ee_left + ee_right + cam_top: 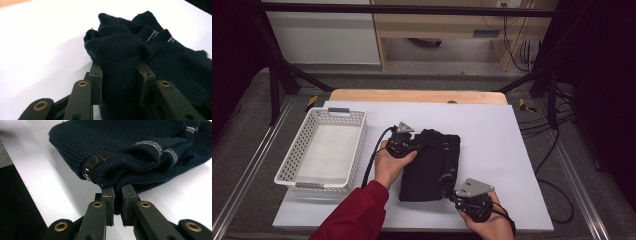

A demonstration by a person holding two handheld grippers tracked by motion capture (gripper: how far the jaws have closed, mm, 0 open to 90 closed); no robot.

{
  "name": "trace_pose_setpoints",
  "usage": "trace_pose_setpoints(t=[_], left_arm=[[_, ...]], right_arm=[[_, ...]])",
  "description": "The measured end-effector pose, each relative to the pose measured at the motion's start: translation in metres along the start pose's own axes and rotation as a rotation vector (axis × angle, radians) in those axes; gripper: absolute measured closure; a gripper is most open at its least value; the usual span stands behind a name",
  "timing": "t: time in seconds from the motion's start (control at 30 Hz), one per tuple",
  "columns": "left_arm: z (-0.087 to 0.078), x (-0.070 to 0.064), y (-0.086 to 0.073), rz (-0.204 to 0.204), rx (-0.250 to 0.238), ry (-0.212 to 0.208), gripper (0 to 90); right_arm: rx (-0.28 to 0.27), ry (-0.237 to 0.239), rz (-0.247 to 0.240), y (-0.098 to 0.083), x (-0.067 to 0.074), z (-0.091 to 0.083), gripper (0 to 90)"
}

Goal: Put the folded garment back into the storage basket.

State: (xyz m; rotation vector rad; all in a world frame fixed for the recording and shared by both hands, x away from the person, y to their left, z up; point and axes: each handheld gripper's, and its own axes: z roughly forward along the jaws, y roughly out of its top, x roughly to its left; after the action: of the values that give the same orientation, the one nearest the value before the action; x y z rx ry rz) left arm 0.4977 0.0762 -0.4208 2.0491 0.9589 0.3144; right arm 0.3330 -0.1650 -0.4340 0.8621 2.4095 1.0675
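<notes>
Between the two black jaws of the left gripper sits a thick bunched fold of a dark navy knitted garment; the jaws stand moderately apart and press the wool from both sides, with the fabric humped up above them. At the right gripper the jaws are nearly together, pinching a thin edge of the same knit close to a small black sewn label with white letters, and pale grey stripes run across a ribbed cuff farther along. From above, the left gripper holds the garment's far left corner while the right gripper holds its near right corner, each topped by a grey three-cornered plate. The garment lies folded as a dark block near the middle of a white sheet covering the table. A hand in a red sleeve grips the left tool. Well to the left of the garment stands a white perforated plastic basket, apart from the cloth, on the same white surface.
</notes>
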Motion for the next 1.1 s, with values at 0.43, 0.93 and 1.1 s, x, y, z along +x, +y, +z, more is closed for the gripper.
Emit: trace_pose_setpoints(t=[0.43,0.93,1.1], left_arm=[[-0.037,0.02,0.02,0.01,-0.016,0.048,64.1],[-0.066,0.033,0.049,0.032,-0.026,0.085,64.0],[-0.076,0.042,0.053,0.025,-0.04,0.098,64.0]], right_arm=[[-0.047,0.04,-0.019,0.042,0.005,0.004,83.2],[-0.106,0.05,-0.023,0.077,0.005,0.003,83.2],[-0.116,0.061,-0.028,0.086,0.005,0.008,83.3]])
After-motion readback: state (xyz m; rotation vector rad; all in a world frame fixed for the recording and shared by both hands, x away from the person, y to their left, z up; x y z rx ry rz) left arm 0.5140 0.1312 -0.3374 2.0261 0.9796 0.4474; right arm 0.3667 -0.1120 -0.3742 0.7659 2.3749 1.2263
